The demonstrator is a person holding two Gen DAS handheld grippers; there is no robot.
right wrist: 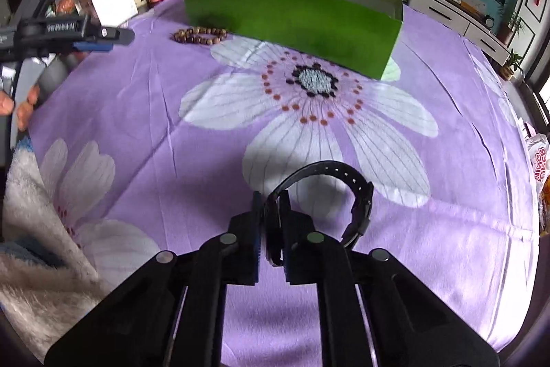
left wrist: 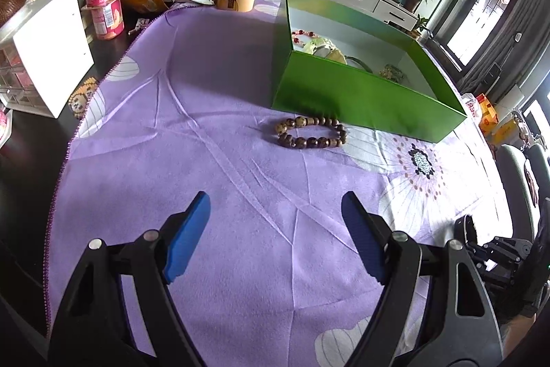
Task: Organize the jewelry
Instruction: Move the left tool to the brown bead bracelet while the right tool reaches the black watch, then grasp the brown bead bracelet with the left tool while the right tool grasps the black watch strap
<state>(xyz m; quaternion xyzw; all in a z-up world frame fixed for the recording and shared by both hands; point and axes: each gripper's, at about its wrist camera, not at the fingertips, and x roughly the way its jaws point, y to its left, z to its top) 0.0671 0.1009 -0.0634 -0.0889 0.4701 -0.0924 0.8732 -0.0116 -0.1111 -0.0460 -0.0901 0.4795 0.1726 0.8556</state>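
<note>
Right tongs (right wrist: 271, 226): clamped on black wristwatch (right wrist: 357, 195), low over purple floral cloth (right wrist: 172, 92). Left tongs (left wrist: 275, 222): spread wide, empty. Wooden bead bracelet (left wrist: 311, 133): on cloth, just beside green box (left wrist: 361, 95) holding other jewelry.

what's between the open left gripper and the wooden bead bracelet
Nothing but bare purple floral cloth. In the left wrist view, the left gripper stands open short of the bead bracelet, with no object on the stretch between.

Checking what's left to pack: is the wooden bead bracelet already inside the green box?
No, the bracelet lies on the cloth just outside the box.
</note>
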